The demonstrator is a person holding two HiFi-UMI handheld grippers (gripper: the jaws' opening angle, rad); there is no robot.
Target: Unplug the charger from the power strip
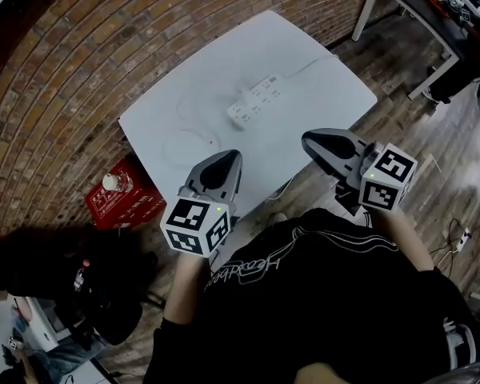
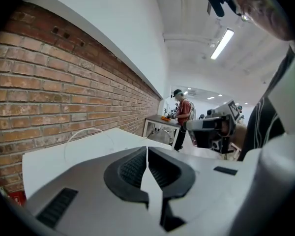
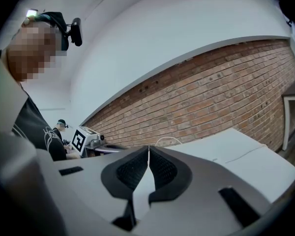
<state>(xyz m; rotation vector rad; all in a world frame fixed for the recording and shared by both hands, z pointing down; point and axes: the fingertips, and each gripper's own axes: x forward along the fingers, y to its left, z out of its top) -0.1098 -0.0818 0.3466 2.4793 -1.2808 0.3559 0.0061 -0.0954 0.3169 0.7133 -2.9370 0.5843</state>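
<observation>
I have bare tabletop (image 1: pixel 320 86) between both shut tongs and the power strip (image 1: pixel 254 101). The left gripper (image 1: pixel 226 158) has a free lane toward 1 o'clock, and the right gripper (image 1: pixel 310 141) has one toward 11 o'clock. A thin cable loop (image 1: pixel 190 144) lies flat at 8 o'clock of the strip, and a cord (image 1: pixel 308 66) runs off at 2 o'clock. The brick wall (image 1: pixel 80 62) closes off 10 o'clock, near the tabletop's far edge. A red crate (image 1: pixel 122 197) sits on the floor at 9 o'clock of my left gripper.
</observation>
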